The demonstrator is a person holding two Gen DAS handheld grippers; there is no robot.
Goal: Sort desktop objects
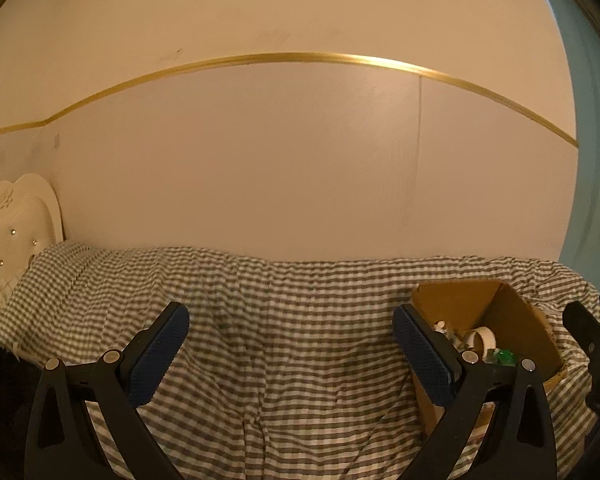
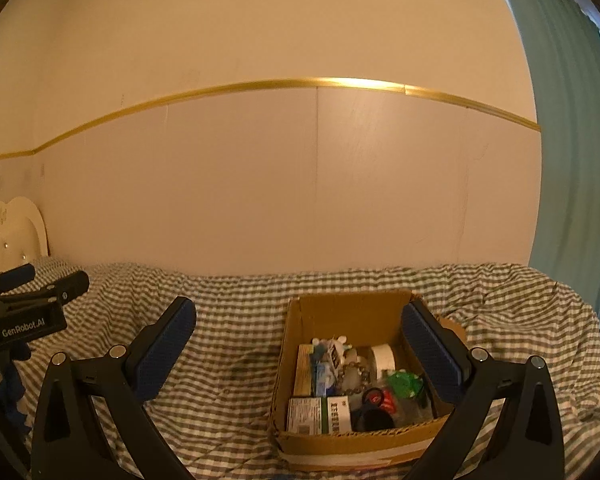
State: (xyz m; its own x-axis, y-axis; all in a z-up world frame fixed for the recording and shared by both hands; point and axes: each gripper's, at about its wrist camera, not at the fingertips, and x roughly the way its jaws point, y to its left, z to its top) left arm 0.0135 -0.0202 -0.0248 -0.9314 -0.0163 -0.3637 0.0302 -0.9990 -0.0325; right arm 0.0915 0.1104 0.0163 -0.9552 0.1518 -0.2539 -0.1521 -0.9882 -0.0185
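Note:
A brown cardboard box (image 2: 336, 312) stands on the checked bedspread, filled with several small items: a white tape roll (image 2: 383, 356), a green-and-white carton (image 2: 320, 414), a green packet (image 2: 403, 382) and a dark round thing (image 2: 374, 420). My right gripper (image 2: 296, 334) hovers in front of the box, open, nothing between its blue pads. The left gripper (image 1: 290, 338) is open too, over bare bedspread, with the box (image 1: 512, 316) to its right. In the right wrist view the left gripper (image 2: 40, 280) shows at the left edge.
A green-and-white checked bedspread (image 2: 228, 360) covers the surface up to a pale wall. A white padded headboard (image 1: 16, 216) stands at the far left. A teal curtain (image 2: 572, 140) hangs at the right. The other gripper's dark body (image 1: 592, 344) shows at the right edge.

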